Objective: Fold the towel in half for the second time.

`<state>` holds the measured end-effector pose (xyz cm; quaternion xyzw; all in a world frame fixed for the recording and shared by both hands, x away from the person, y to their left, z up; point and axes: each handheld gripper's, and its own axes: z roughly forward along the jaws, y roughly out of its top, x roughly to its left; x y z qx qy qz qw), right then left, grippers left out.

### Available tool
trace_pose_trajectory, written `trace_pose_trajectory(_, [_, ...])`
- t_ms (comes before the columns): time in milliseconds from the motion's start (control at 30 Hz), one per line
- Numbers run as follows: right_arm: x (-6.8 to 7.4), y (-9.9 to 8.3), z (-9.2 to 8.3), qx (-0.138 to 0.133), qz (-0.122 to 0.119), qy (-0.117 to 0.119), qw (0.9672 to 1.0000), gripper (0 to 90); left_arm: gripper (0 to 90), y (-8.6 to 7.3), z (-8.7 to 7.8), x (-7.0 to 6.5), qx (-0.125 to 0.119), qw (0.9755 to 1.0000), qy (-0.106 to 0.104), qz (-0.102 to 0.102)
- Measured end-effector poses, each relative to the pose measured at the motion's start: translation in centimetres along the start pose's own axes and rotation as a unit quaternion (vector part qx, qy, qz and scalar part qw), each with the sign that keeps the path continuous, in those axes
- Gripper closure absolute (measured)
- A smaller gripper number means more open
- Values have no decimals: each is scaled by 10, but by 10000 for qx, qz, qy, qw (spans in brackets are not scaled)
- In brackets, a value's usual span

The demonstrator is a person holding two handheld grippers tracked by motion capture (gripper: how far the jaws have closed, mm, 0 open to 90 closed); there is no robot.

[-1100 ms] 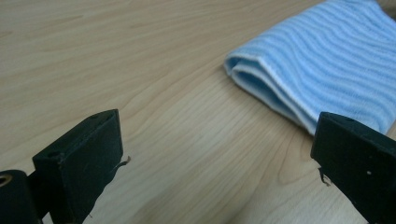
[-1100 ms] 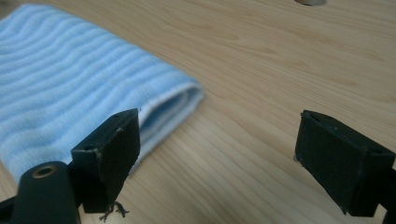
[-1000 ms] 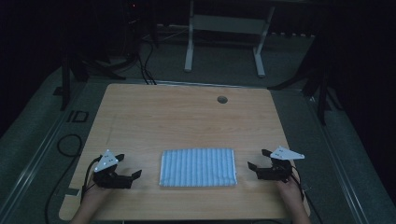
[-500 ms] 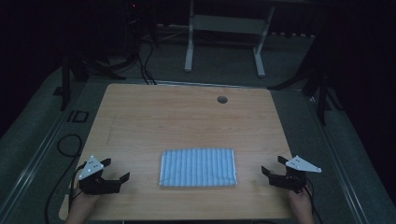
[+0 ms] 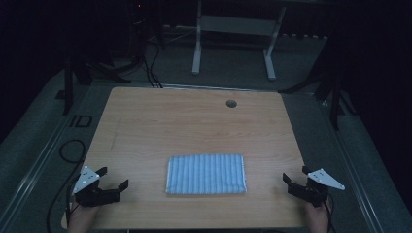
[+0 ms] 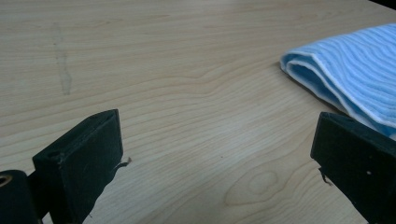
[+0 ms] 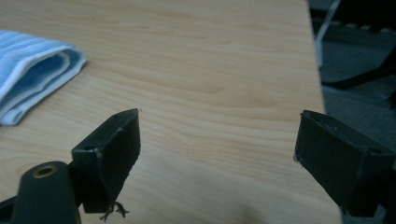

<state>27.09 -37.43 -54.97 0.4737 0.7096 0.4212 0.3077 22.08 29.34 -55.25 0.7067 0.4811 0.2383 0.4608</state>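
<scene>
Folded cloth [image 5: 206, 174] near-centre on table [image 5: 194, 121]; left gripper [image 5: 112, 181], right gripper [image 5: 295, 176] both agape at near corners, well apart from cloth.

Lab: bare desk [image 5: 194, 121], floor cables [image 5: 145, 68], stands [image 5: 233, 43].

Dim, dark-edged high view – brighter, evenly lit gripper views with softly blurred near jaws

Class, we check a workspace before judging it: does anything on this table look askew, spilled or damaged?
Nothing stands out. The folded blue striped cloth lies flat and square to the table edge. The left gripper and right gripper sit open, apart from it.
</scene>
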Motion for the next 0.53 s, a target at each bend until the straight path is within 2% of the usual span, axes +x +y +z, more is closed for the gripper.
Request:
trace_pose_trajectory(133, [-1, -1, 0, -114, 3, -59, 9999, 140, 29, -1, 0, 0, -18, 10000, 49, -38])
trace_pose_trajectory(533, [-4, -4, -1, -163, 185, -27, 9997, 141, 30, 0, -3, 4, -204, 9995, 146, -187])
